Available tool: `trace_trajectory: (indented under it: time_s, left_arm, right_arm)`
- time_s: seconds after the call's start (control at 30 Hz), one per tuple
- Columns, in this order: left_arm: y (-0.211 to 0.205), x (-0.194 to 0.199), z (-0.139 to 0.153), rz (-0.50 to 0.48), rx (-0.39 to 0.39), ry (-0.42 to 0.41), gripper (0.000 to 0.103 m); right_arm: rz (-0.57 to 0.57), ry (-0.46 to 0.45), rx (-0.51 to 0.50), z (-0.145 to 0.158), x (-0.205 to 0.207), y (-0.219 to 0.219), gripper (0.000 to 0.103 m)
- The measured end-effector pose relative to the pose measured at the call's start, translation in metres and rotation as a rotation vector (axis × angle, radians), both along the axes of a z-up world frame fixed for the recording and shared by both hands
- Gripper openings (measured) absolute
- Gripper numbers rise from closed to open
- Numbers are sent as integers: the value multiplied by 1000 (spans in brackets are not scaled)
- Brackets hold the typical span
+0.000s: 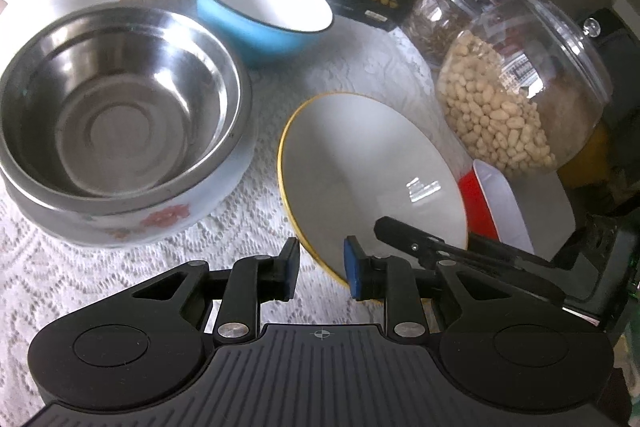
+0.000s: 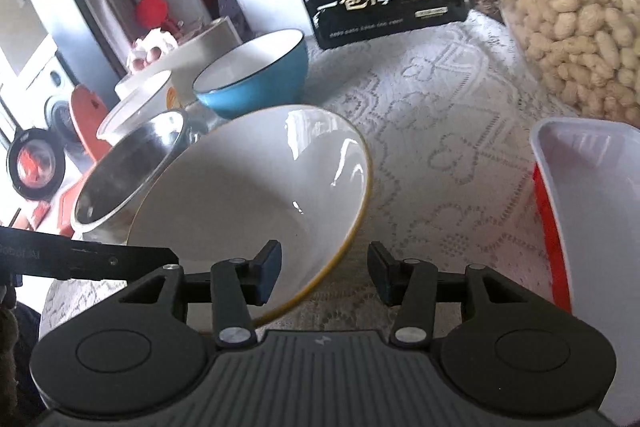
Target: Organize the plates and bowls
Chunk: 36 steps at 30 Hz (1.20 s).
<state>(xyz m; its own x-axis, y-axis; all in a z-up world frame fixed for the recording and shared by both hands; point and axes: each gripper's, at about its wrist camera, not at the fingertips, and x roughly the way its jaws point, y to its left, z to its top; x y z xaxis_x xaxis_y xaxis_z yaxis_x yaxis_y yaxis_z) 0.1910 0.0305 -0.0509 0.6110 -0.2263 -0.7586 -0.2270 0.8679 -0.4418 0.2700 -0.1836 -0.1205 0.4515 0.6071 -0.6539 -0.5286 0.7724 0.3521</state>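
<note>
Steadying bowl: we had the yellow-rimmed bowl [image 1: 372, 163] tilted on the tablecloth [image 1: 120, 279], ready for stacking.
Left gripper [image 1: 322, 269]: narrow, straddling its rim.
Right gripper [image 2: 324, 273]: wider, rim between fingers, grip unclear.

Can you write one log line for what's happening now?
left claw: astride yellow-rimmed bowl rim, grip unclear | right claw: open astride same rim | bowl: tilted

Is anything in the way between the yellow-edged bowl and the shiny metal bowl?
Nothing visible. Only bare lace tablecloth lies between the yellow-edged bowl and the shiny metal bowl. The blue bowl sits farther back, off that path.
</note>
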Motion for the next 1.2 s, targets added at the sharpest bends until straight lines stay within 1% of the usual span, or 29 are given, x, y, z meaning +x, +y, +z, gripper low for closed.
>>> trace_trajectory:
  time_s: [0.13,0.23,0.3,0.37,0.5,0.57,0.6,0.67,0.7,0.73,0.77,0.83,0.87,0.93,1.0,1.13,1.2]
  left_arm:
    - [3,0,-4,4,19,-30,26]
    - [7,-2,6,1,11,-37,26]
    - [10,-3,18,7,35,-47,26]
    - [19,-6,35,35,59,-56,25]
    - [49,-6,71,70,26,-172,25]
    - [67,12,84,65,21,-205,25]
    - [75,28,88,56,31,-199,25]
    - [91,64,92,37,91,-149,25]
    - [95,81,93,23,129,-119,25]
    - [97,97,93,-2,166,-99,26]
    - [99,110,91,-33,191,-96,26]
    - [105,127,82,-73,225,-91,26]
    - [110,130,75,-72,222,-86,26]
    - [124,136,65,-43,178,-46,26]
    - [135,138,65,-36,143,-41,26]
    - [149,133,71,-37,127,-49,26]
    - [157,133,69,-18,120,-39,26]
  right_arm:
    - [-42,-2,-11,1,-2,3,48]
    - [-50,-1,-7,12,-4,3,48]
    - [-47,-17,-28,26,-3,4,49]
    - [-64,-43,-84,40,-2,4,55]
    - [-49,-134,-161,73,0,3,63]
    - [-60,-206,-186,92,4,8,69]
    - [-72,-243,-194,102,8,12,73]
    - [-109,-297,-217,119,16,23,76]
    - [-137,-300,-228,128,24,30,78]
    - [-154,-286,-238,134,32,36,80]
    - [-156,-265,-247,138,40,41,80]
    - [-136,-201,-276,143,59,55,80]
    - [-137,-168,-289,142,67,61,80]
    - [-153,-86,-306,135,86,74,80]
    - [-161,-19,-300,124,100,84,79]
    - [-173,49,-311,105,120,106,79]
    - [-162,34,-371,98,126,120,79]
